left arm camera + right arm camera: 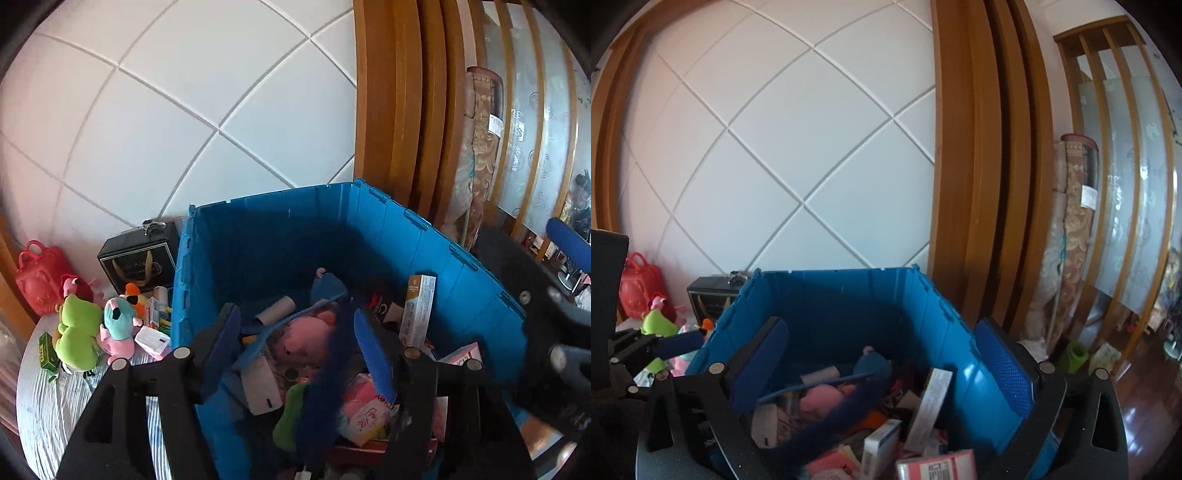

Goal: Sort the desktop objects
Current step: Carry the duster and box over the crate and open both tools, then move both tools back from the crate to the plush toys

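Blue crate [424,251] brims with toys and boxes — both grippers' fingers [373,347] [1004,373] spread, grasping nothing.

A dark blue fuzzy strip [332,354] streaks across my left view, too blurred to name. Beneath it, the blue crate [436,251] hides most of its jumble: a pink plush [306,339] shows only in part. My right tongs [554,354] are cut off at the frame's edge there. In my right view, a pink box [936,467] runs off the bottom edge, its print unreadable.
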`<state>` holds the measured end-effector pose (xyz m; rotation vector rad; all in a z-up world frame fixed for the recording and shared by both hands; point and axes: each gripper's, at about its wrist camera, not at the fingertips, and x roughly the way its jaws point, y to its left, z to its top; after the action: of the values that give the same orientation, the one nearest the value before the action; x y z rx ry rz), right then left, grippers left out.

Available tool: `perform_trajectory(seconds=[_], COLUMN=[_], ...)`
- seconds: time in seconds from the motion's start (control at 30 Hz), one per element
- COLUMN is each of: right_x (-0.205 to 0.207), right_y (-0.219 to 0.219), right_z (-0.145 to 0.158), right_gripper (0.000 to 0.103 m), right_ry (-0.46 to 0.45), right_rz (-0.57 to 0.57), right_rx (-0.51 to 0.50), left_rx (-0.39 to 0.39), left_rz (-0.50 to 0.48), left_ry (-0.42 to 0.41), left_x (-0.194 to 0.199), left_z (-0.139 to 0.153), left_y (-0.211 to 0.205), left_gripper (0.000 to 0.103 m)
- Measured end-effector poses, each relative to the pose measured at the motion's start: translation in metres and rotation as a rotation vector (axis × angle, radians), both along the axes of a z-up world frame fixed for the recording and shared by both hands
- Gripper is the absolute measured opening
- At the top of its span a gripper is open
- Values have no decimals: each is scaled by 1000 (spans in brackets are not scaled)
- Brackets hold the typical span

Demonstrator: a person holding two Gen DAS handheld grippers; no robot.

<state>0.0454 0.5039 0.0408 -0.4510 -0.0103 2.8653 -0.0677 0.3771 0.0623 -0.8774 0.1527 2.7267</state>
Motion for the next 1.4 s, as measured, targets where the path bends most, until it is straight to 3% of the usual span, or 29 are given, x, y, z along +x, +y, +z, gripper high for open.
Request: perform_trajectory(seconds=[0.2,0.47,0.57,0.77,0.9,1.17,1.4], right_x=[20,37,41,40,35,1,-48], right_y=[-3,-32,-49,-99,-145,-241,-311], right_z=[-2,-5,-6,-5,-1,-9,-32], right_gripper=[103,103,103,103,103,103,103], right_ry=[8,26,45,60,67,11,-73], right_rz=[-38,-2,24,108,180,260,318], right_rx=[-9,-53,-77,-111,-107,-81,-107], left_rx=[41,92,108,111,163,118,71], left_rz=[-10,-5,37,102,121,218,358], left_ry=[67,101,131,227,196,80,-42], left_x=[17,26,30,41,30,1,-22], left_z=[5,4,5,8,-1,-46,-93], left_y=[-24,-69,-96,-157,-214,-316,-418], left_gripper=[64,65,77,80,80,80,80])
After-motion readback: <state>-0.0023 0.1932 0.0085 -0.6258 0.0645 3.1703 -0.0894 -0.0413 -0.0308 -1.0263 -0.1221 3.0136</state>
